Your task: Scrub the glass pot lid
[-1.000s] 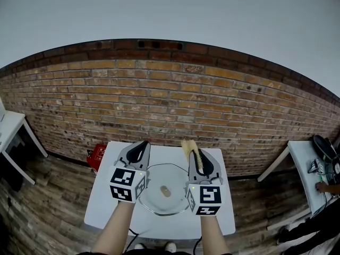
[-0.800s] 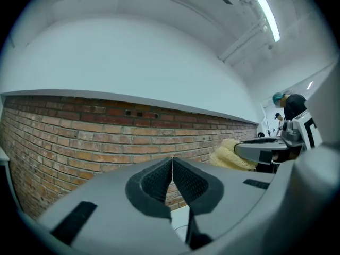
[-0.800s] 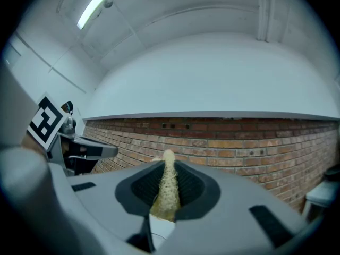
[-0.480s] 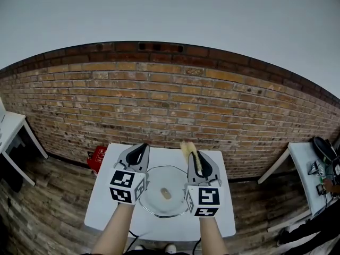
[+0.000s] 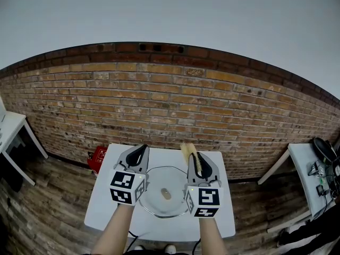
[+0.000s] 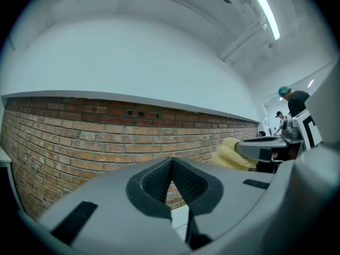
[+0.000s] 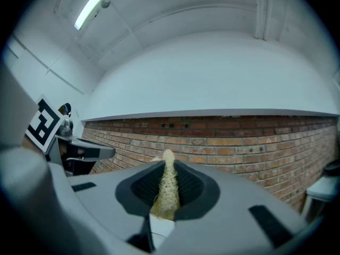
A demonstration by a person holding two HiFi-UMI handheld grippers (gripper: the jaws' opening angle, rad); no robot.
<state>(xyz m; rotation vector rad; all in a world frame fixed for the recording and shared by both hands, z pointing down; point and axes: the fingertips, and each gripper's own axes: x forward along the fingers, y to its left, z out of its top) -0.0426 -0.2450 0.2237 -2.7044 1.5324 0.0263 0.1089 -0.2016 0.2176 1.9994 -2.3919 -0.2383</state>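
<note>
The round glass pot lid (image 5: 164,197) with its pale knob (image 5: 166,194) lies flat on the small white table (image 5: 102,203), between my two grippers. My left gripper (image 5: 139,150) hovers over the lid's left rim, its jaws shut with nothing between them; the left gripper view shows the left gripper (image 6: 171,166) with ribbed pads pressed together. My right gripper (image 5: 194,158) is over the lid's right rim, shut on a yellow sponge (image 5: 190,154) that sticks out past the tips. In the right gripper view that sponge (image 7: 168,187) is pinched edge-on in the right gripper (image 7: 167,180).
A brick wall (image 5: 170,105) runs behind the table. A red box (image 5: 98,155) sits on the wooden floor to the left. Other white tables (image 5: 10,126) stand at the left edge and at the right (image 5: 305,166) with gear on it.
Both grippers have drifted slightly down and toward me over the lid. The sponge stays pinched in the right gripper.
</note>
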